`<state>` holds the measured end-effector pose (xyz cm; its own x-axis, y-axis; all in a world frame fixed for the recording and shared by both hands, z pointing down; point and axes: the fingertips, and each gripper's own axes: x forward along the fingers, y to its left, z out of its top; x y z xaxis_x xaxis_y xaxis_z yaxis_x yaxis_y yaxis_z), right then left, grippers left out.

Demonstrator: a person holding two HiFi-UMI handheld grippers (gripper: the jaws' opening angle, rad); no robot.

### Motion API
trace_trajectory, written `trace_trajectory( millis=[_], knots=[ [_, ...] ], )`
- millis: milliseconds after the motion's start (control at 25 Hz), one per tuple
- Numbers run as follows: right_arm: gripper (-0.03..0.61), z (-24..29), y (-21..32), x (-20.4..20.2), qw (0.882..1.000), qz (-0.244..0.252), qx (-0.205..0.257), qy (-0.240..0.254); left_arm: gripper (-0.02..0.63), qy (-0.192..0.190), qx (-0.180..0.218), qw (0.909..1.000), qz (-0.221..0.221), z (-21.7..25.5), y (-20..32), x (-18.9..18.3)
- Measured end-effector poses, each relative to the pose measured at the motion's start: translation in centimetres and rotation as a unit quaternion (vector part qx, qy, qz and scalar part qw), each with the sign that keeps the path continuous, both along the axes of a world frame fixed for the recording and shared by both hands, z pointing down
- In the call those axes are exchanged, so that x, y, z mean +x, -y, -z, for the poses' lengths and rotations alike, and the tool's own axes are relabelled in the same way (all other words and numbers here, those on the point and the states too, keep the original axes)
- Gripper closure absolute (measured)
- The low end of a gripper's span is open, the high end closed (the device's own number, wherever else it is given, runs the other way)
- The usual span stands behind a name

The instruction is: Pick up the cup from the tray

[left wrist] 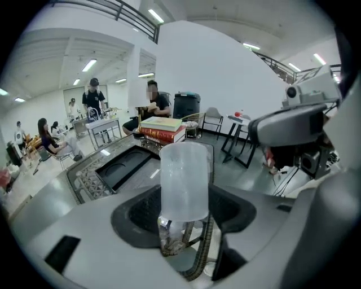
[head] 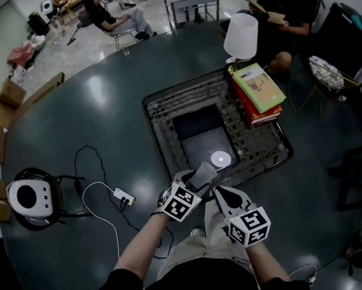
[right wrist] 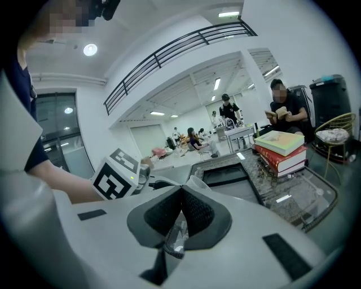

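Note:
A translucent plastic cup (head: 207, 171) stands upright between the jaws of my left gripper (head: 197, 180), lifted over the near edge of the wire-framed tray (head: 165, 111) in the middle of the round dark table. In the left gripper view the cup (left wrist: 183, 180) fills the centre, with the left gripper (left wrist: 183, 223) shut on its lower part. My right gripper (head: 221, 193) hovers just right of the cup with its jaws pressed together. In the right gripper view the right gripper (right wrist: 181, 197) holds nothing, and the cup's rim (right wrist: 197, 183) shows just behind it.
A white disc (head: 221, 158) lies on the tray by a black inset (head: 196, 120). Stacked books (head: 257, 91) and a white lampshade (head: 241, 35) stand at the tray's far right. A cable with adapter (head: 124, 197) and a white device (head: 29, 198) lie left. A seated person (head: 289, 18) reads beyond the table.

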<state>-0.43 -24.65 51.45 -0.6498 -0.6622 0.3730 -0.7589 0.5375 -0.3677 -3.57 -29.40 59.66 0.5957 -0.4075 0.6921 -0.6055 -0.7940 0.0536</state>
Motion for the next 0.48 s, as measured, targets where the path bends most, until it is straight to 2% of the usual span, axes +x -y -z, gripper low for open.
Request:
trace_trajectory(
  millis=[200,480],
  knots=[
    [0.566,1.0,-1.3,-0.1,1.000,-0.005,0.012,-0.004,0.353,-0.052,0.000,0.9980,0.036,2.5,-2.6,-0.2],
    [0.566,2.5,-3.2,-0.3,0.999,-0.005,0.031,-0.009,0.353,-0.109,0.031,0.9912,0.069,6.8,-6.4,-0.6]
  ],
)
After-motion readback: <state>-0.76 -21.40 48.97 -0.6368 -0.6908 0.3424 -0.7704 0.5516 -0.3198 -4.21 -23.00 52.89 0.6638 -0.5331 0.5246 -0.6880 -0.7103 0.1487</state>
